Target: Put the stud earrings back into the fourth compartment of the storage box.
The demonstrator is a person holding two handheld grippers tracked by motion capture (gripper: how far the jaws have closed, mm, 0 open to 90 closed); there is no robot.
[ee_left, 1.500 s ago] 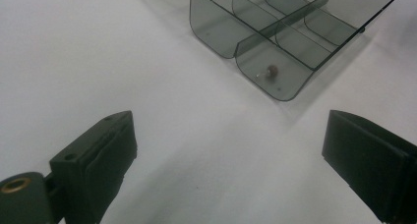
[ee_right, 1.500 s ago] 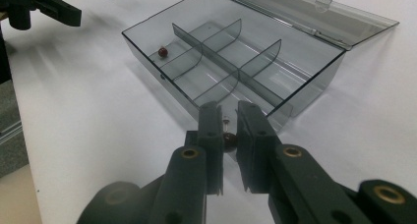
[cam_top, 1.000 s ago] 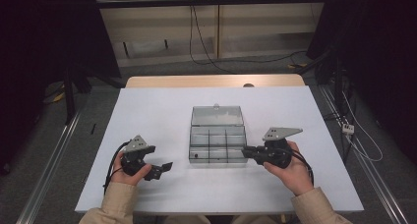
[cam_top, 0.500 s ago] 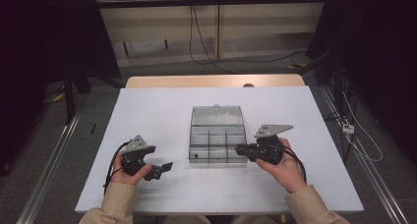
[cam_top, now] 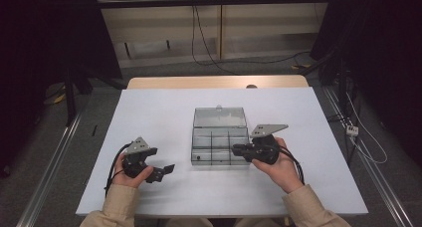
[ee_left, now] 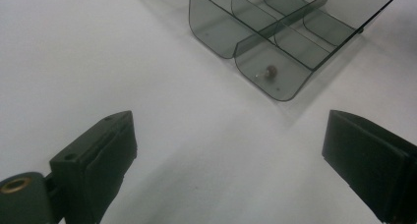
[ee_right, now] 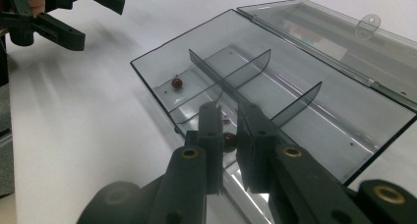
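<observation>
Smoke-grey clear plastic compartment box takes small dark red beads, one at a time.
One small dark red bead is pinched between the narrow fingers of the right gripper, held over the box's near edge and not yet dropped. Another dark red bead already lies in a corner compartment, so sorting looks partly done. The left gripper rests on the white surface beside the box, fingers wide and empty. The lid stands open.

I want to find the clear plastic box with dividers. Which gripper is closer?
Right. The right gripper reaches over the clear plastic divided box; the left gripper rests apart, off to its left.
</observation>
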